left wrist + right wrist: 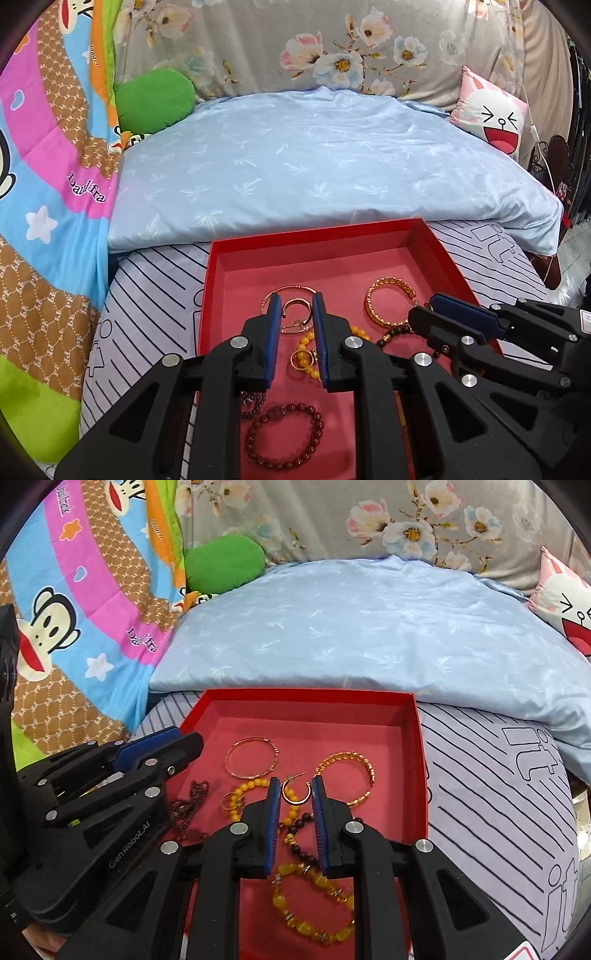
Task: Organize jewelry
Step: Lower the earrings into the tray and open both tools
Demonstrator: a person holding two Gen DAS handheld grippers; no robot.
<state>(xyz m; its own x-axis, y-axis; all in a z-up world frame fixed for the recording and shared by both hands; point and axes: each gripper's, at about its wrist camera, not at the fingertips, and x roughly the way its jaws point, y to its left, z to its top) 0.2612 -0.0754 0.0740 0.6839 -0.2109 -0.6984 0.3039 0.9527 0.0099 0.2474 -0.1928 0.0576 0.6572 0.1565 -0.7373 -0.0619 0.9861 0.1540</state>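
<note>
- Spread over a striped bed sheet point(491, 775): a shallow red box point(439, 251) holding all the jewelry.
- Poised above the box, both spread and empty: left claw point(295, 325), right claw point(295, 805).
- Loose in the box: gold cuff bracelet point(364, 766), thin bangle point(238, 771), dark bead bracelet point(284, 435), yellow bead strand point(314, 904).
- Probably mid-sort; next, a pinch on the small hoop earring point(295, 794), framed by the right claw, rim only.

Red box point(439, 243), yellow bead bracelet point(314, 904), pale blue leaf-print quilt point(325, 155), black-striped sheet point(491, 775)
</note>
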